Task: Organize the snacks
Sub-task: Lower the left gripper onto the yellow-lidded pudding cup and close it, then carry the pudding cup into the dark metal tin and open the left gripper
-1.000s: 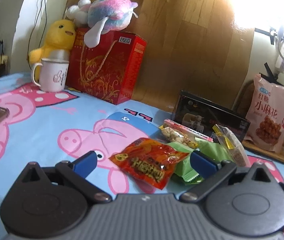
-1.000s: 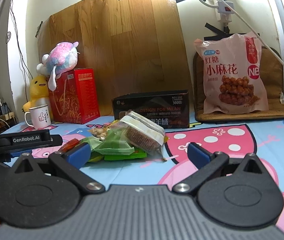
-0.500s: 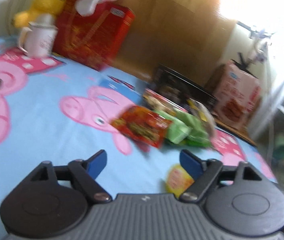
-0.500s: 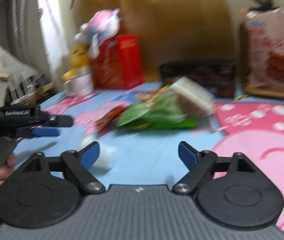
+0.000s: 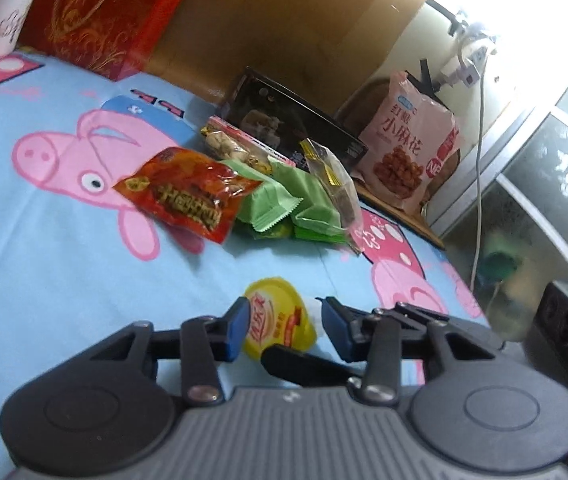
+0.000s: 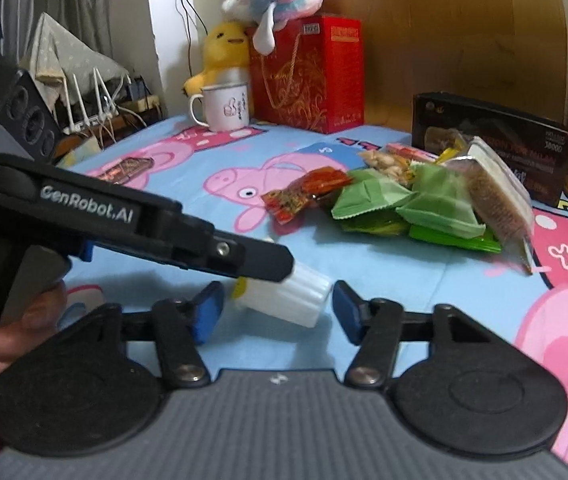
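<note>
Small yellow-lidded jelly cup (image 5: 280,318) is lying tipped on its side on the blue cartoon-pig sheet (image 5: 44,240), lid facing the left wrist camera, white ribbed body showing in the right wrist view. It is sitting between the blue pads of the left gripper (image 5: 284,328), whose jaws have just been closing. The near pad looks to be touching the lid edge; the far pad is standing just clear, so nothing is being squeezed yet. The right gripper (image 6: 278,314) is coming in from the other side, its jaws also having just been closing and now standing half apart around the cup's white body, not pressing on it. One finger of the left gripper is crossing above the cup in that view.

Risks, as judged: both grippers are crowding one small cup, so fingers could be knocking together. The cup is round and tipped, and a one-sided push could be rolling it out across the soft sheet. A hard pinch on the thin wall could be denting it or popping the foil lid.

Beyond the fingers, farther off: one snack pile (image 6: 403,204). Counting in it one red packet (image 5: 188,196), at least two green wrappers (image 5: 276,204), one clear pack of nuts (image 5: 232,148), one clear-wrapped brown cake (image 6: 495,196). Behind the pile: one black box (image 6: 487,136), one pink bag (image 5: 407,148). Far left of the right gripper: one mug (image 6: 224,106), one red gift box (image 6: 311,76), two plush toys on and beside it.
</note>
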